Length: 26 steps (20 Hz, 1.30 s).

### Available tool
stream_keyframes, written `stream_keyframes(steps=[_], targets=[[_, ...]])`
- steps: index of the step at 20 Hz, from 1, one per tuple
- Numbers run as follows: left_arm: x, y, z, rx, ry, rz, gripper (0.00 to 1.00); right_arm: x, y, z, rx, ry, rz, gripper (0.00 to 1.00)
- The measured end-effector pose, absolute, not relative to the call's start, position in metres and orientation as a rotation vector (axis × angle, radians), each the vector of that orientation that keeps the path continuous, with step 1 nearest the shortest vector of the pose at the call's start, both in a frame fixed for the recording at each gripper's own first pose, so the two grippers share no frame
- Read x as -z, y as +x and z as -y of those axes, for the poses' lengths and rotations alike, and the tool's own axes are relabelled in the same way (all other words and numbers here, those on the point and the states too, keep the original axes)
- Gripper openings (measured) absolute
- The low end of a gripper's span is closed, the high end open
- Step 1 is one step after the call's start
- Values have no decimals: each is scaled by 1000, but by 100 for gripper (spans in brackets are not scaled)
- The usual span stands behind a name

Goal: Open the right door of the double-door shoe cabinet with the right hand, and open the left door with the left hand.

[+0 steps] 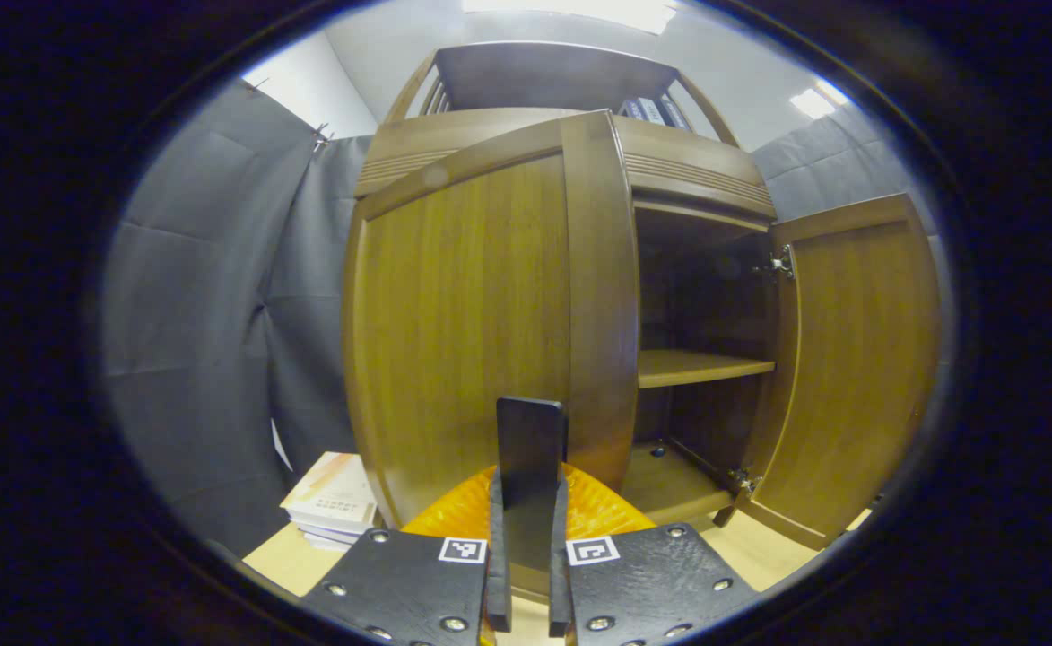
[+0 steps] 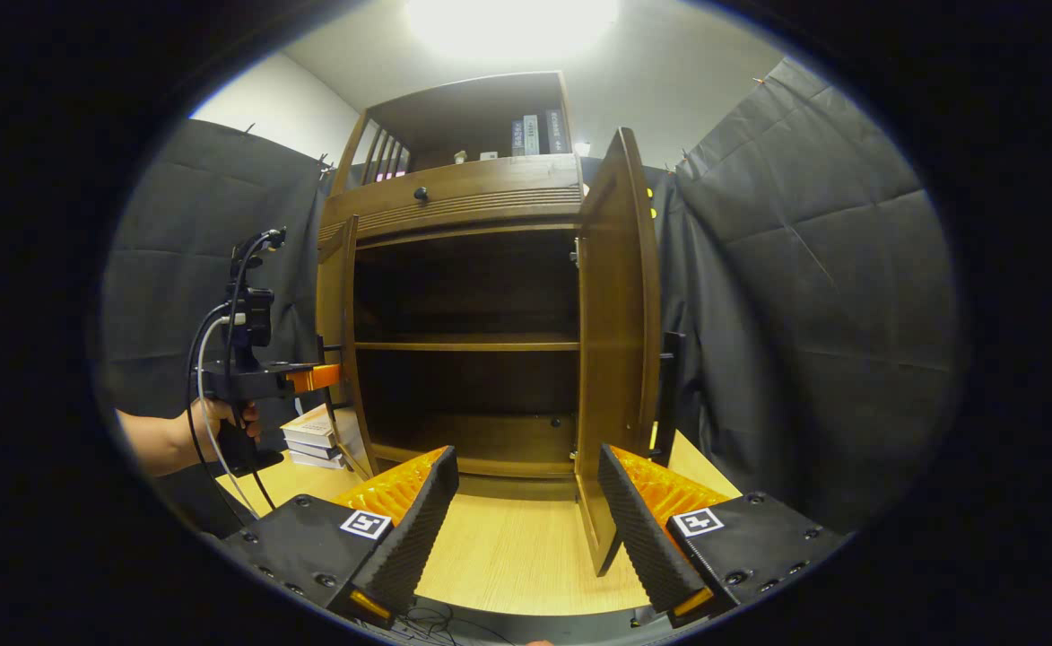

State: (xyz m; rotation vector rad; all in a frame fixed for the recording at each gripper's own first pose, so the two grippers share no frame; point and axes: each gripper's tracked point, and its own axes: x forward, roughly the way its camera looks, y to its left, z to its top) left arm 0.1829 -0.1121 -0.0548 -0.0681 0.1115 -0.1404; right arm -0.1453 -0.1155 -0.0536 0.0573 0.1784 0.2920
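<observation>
The right door (image 2: 615,341) of the shoe cabinet (image 2: 467,193) was seen swung fully open; the right tool (image 2: 526,502) was held clear of it, jaws spread and empty. The left tool (image 1: 530,538) was closed on the left door's handle (image 1: 530,449), the left door (image 1: 481,314) partly open. Step in hand: left door. Further outward pull was judged necessary.

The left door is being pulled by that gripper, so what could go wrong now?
The left gripper pinches only the thin handle of the left door, so it might slip off. The door might also swing into the stack of books beside the cabinet.
</observation>
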Motion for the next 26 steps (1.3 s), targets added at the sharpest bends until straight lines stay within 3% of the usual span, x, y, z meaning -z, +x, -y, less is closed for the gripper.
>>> stream_keyframes(steps=[1, 3, 4, 7, 8, 11, 12, 15, 16, 18, 19, 25, 26], targets=[[54, 177, 105, 129, -64, -110, 17, 55, -145, 112, -303, 57, -178, 98], [52, 163, 90, 108, -58, -112, 19, 54, -143, 102, -329, 69, -175, 93], [51, 158, 83, 97, -55, -111, 17, 55, -143, 97, -341, 73, -174, 98], [52, 145, 61, 70, -31, -112, 18, 56, -140, 83, -381, 72, -179, 98], [54, 143, 54, 62, -27, -114, 18, 56, -140, 79, -392, 70, -178, 93], [54, 135, 40, 32, -34, -117, 18, 54, -135, 68, -416, 69, -177, 94], [54, 133, 34, 22, -33, -117, 17, 53, -135, 65, -422, 69, -176, 98], [57, 129, 15, -11, -8, -120, 17, 54, -133, 55, -439, 69, -177, 98], [57, 128, 7, -23, -12, -122, 16, 54, -132, 52, -444, 67, -179, 93], [59, 126, -5, -38, -31, -123, 17, 55, -131, 45, -452, 67, -181, 93], [58, 126, -9, -39, -37, -122, 17, 55, -130, 41, -458, 66, -182, 98], [61, 121, -33, -44, -43, -113, 17, 55, -126, 15, -489, 59, -185, 98], [63, 119, -37, -46, -46, -113, 17, 55, -124, 10, -493, 60, -185, 93]])
